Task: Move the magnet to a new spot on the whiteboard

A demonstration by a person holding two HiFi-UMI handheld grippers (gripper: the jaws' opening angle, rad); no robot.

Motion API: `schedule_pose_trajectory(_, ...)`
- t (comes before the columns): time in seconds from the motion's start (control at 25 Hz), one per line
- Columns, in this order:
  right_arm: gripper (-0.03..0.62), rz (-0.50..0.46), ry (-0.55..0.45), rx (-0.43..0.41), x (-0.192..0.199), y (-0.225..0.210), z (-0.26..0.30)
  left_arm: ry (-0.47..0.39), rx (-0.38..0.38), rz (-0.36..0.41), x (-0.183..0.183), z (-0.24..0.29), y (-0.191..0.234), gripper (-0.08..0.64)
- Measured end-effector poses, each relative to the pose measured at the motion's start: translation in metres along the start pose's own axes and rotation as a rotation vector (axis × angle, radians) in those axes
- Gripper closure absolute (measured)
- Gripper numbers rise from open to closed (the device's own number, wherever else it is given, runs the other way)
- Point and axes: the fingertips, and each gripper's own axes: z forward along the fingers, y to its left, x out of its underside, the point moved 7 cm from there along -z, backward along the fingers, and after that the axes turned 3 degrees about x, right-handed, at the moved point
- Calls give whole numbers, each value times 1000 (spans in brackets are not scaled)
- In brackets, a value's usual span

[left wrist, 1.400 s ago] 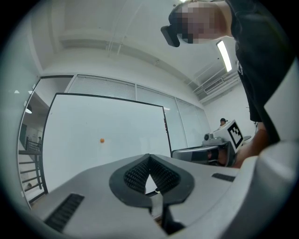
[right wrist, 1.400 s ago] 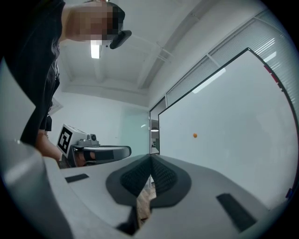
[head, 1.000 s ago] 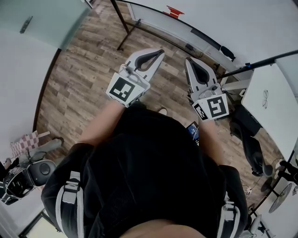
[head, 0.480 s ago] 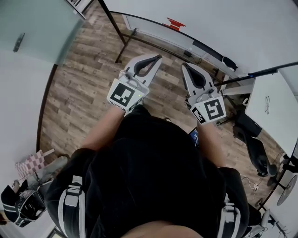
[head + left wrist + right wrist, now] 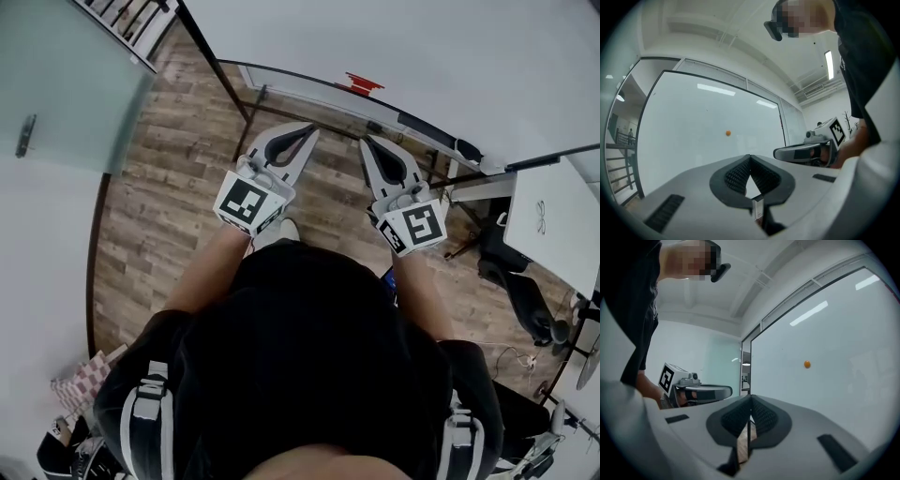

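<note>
Whiteboard (image 5: 422, 47) stands in front of me, large and almost bare, on a dark frame over the wood floor (image 5: 159, 187). The step in hand, as I judge it, is the approach: I am not yet at the board and nothing is picked.

Under the board runs a narrow ledge (image 5: 300, 86), the only thing here that carries something. A red thing (image 5: 364, 82) lies on it, and further right a dark thing that I cannot name.

I hold my left tongs (image 5: 314, 129) and my right tongs (image 5: 366, 141) side by side and level, both pointing at the board. Both are closed, tip against tip, with nothing between the jaws.

The magnet (image 5: 728, 133) is a small orange dot on the board face. It is well apart from both tongs and higher than their tips.

For the next move, I think one pair must come near the board and rise to the magnet. It must open just enough for it and close on its rim. A round, small magnet can slip, so the grip should be square before I pull it off.
</note>
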Motion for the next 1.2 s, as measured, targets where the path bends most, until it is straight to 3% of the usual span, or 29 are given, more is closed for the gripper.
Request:
schedule_pose_trajectory(0.28, 595, -20, 6, 119, -3, 16, 50, -10, 47, -25, 6, -15, 65, 558)
schedule_pose_trajectory(0.48, 595, -29, 20, 158, -3, 14, 64, -11, 72, -47, 12, -10, 86, 558)
schedule_pose_trajectory(0.8, 595, -24, 0, 214, -4, -30, 69, -13, 109, -40, 10, 41, 98, 558)
schedule_pose_trajectory(1.2, 595, -50, -33, 223, -9, -110, 89, -6, 77, 7, 0, 114, 121, 558)
